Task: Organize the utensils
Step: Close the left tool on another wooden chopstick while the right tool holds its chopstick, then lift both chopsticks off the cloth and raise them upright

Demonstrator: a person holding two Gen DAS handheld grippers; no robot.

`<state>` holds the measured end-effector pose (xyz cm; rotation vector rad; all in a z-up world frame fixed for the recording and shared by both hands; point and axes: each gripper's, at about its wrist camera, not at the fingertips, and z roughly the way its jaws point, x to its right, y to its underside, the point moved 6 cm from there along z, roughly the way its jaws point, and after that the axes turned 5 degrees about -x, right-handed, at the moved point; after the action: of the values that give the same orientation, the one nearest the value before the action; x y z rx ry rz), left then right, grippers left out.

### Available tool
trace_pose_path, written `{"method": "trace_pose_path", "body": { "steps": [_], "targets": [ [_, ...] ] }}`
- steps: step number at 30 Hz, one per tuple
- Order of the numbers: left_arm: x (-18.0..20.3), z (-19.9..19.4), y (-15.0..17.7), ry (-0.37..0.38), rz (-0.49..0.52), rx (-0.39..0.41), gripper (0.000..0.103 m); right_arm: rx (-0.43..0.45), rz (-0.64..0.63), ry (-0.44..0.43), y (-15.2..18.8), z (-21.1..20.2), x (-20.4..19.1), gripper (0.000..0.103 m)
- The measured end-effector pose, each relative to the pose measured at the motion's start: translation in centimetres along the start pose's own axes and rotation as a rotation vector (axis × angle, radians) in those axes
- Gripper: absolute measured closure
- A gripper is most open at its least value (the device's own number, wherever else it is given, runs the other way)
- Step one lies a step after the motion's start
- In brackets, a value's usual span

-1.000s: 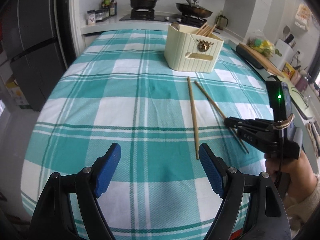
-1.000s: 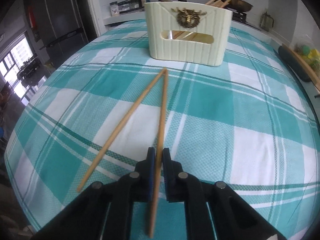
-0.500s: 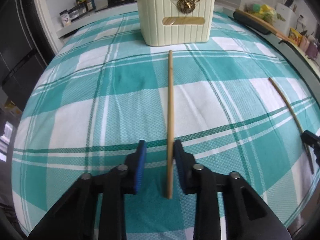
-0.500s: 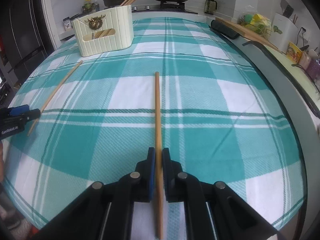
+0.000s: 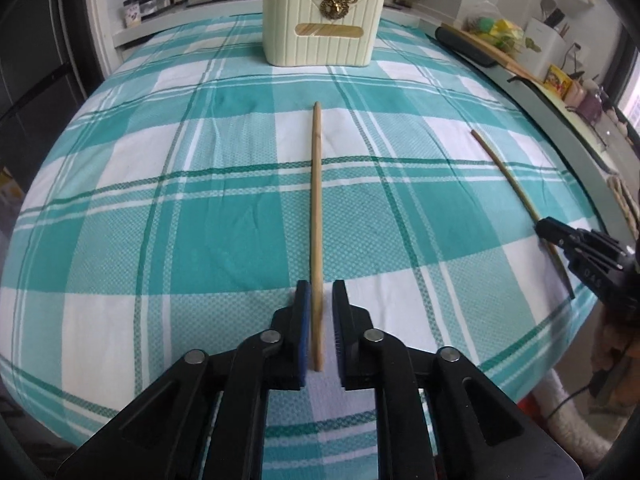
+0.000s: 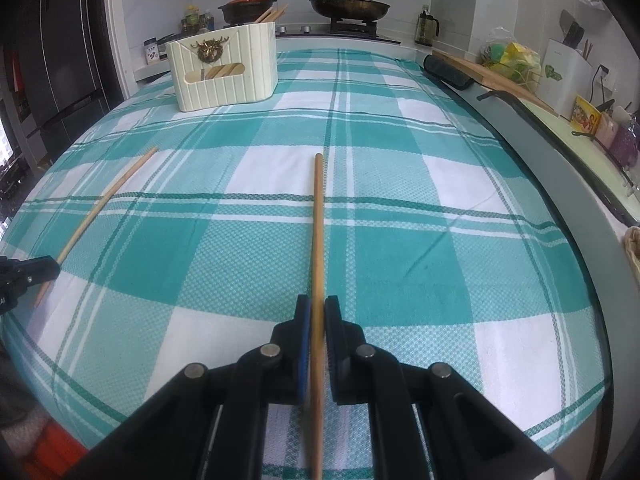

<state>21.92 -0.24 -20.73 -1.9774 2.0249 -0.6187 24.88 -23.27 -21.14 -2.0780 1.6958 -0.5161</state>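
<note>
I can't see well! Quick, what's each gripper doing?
Left gripper: jaws nearly closed around a chopstick.
Right gripper: shut on another chopstick.

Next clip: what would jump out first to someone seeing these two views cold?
Each gripper has a wooden chopstick between its blue-padded fingers, pointing forward over the teal plaid tablecloth: the right gripper is shut on its chopstick, while the left gripper brackets the other chopstick with a small gap on the right side. Farther back stands the cream utensil holder, with more chopsticks poking out.
</note>
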Motion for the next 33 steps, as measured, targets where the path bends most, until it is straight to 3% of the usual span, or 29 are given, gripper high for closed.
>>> {"method": "trace_pose_path", "body": {
  "steps": [2, 3, 4, 11, 33],
  "targets": [
    [-0.2, -0.8, -0.3, 0.012, -0.021, 0.029, 0.050, 0.010, 0.005, -0.013, 0.1, -0.3, 0.0, 0.081],
    [-0.3, -1.1, -0.5, 0.014, -0.022, 0.041, 0.047, 0.019, 0.017, -0.026, 0.2, -0.5, 0.1, 0.068],
    [-0.4, -1.3, -0.7, 0.017, -0.020, 0.047, 0.046, 0.029, 0.030, -0.040, 0.2, -0.8, 0.2, 0.064],
    [-1.0, -1.1, -0.9, 0.024, -0.023, 0.050, 0.042, 0.047, 0.049, -0.051, -0.1, -1.7, 0.6, 0.064],
    [-2.8, 0.4, -1.1, -0.004, -0.043, 0.023, 0.038, -0.043, -0.002, -0.061, -0.4, -0.9, -0.7, 0.061]
  ]
}}
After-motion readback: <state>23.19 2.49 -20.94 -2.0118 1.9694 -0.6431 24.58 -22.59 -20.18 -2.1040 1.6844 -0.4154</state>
